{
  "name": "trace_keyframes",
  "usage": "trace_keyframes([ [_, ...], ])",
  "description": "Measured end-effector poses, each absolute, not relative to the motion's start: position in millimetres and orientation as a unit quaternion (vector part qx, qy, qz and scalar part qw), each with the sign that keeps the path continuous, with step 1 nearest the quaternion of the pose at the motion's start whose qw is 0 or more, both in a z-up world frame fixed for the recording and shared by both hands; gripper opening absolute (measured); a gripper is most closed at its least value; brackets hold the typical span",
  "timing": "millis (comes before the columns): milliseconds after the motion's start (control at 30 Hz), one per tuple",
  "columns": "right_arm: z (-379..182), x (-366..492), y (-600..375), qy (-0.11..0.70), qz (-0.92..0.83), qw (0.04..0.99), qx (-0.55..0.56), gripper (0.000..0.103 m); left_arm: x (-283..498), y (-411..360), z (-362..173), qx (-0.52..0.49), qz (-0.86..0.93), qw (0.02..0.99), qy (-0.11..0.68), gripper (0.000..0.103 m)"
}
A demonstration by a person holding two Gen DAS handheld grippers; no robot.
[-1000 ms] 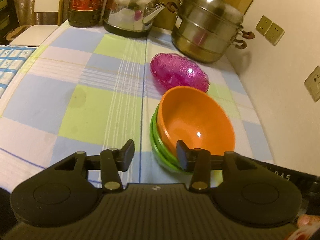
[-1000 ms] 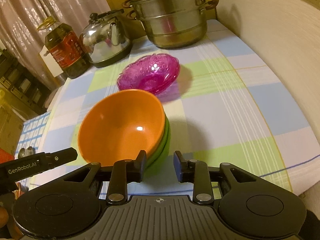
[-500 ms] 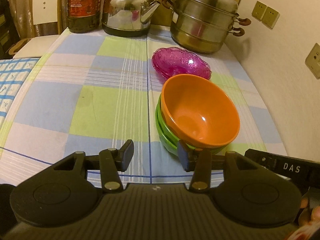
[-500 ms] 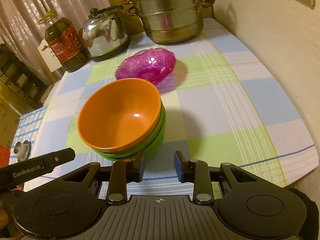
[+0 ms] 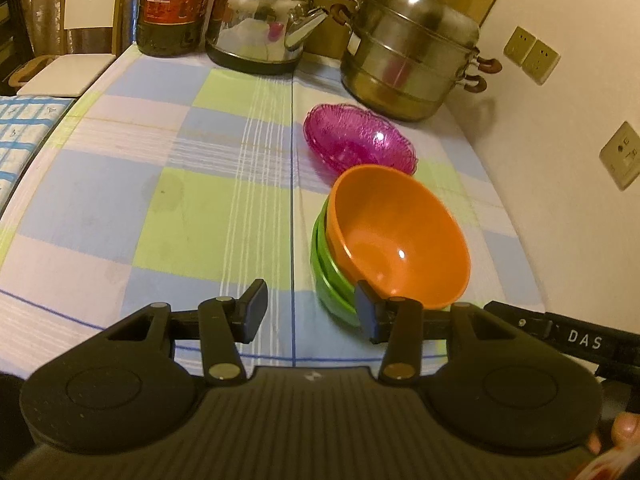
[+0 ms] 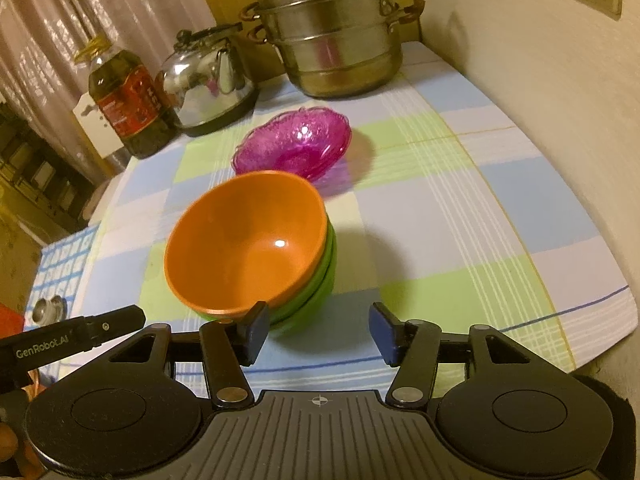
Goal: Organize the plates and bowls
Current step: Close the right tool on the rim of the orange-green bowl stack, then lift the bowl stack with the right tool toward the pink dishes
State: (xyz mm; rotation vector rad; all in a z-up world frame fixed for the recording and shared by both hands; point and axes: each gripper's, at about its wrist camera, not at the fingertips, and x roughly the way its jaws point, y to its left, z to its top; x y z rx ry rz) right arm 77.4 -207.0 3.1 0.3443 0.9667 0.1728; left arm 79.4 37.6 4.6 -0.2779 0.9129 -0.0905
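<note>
- I count one orange bowl (image 6: 244,244) on the checked tablecloth (image 6: 460,216). It is nested on top of green bowls (image 6: 316,292). Two green rims show beneath it, so I take there to be two, though I cannot be sure of more.
- One pink glass dish (image 6: 294,144) sits just beyond the stack, on the far side, apart from it or barely so; I cannot tell if they touch.
- At the far edge I see three other things: one oil bottle (image 6: 128,104) on the left, one steel kettle (image 6: 208,84) beside it, and one tiered steamer pot (image 6: 332,36) to the right, near the wall.
- My right gripper (image 6: 318,330) hangs at the near edge of the cloth, to the right of the stack. Its jaws have just been opening and now stand well apart, with only cloth between them. The left finger's pad sits in front of the green rim; I cannot tell whether it touches.
- My left gripper (image 5: 310,306) is at the near side too, left of the stack. Its jaws are apart with bare cloth between them. Its right finger overlaps the near rims of the green bowls and the orange bowl, contact unclear.
- From the left wrist view, two wall sockets (image 5: 530,54) show near the pot and one more nearer on the right wall.
</note>
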Motion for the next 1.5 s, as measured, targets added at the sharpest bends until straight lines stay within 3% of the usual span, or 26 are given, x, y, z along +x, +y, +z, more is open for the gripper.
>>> trace_keyframes([
  [433, 0, 115, -218, 0.476, 0.076, 0.854, 0.196, 0.056, 134, 33, -8, -0.153, -0.066, 0.868, 0.468, 0.043],
  [1033, -47, 167, -208, 0.539, 0.086, 0.807, 0.224, 0.055, 180, 32, -55, -0.178, -0.084, 0.822, 0.535, 0.043],
  [1400, -58, 170, -201, 0.55, 0.088, 0.799, 0.225, 0.054, 182, 25, -64, -0.174, -0.082, 0.819, 0.54, 0.034],
  [1500, -60, 171, -200, 0.554, 0.089, 0.798, 0.222, 0.048, 181, 25, -64, -0.173, -0.081, 0.82, 0.54, 0.03],
])
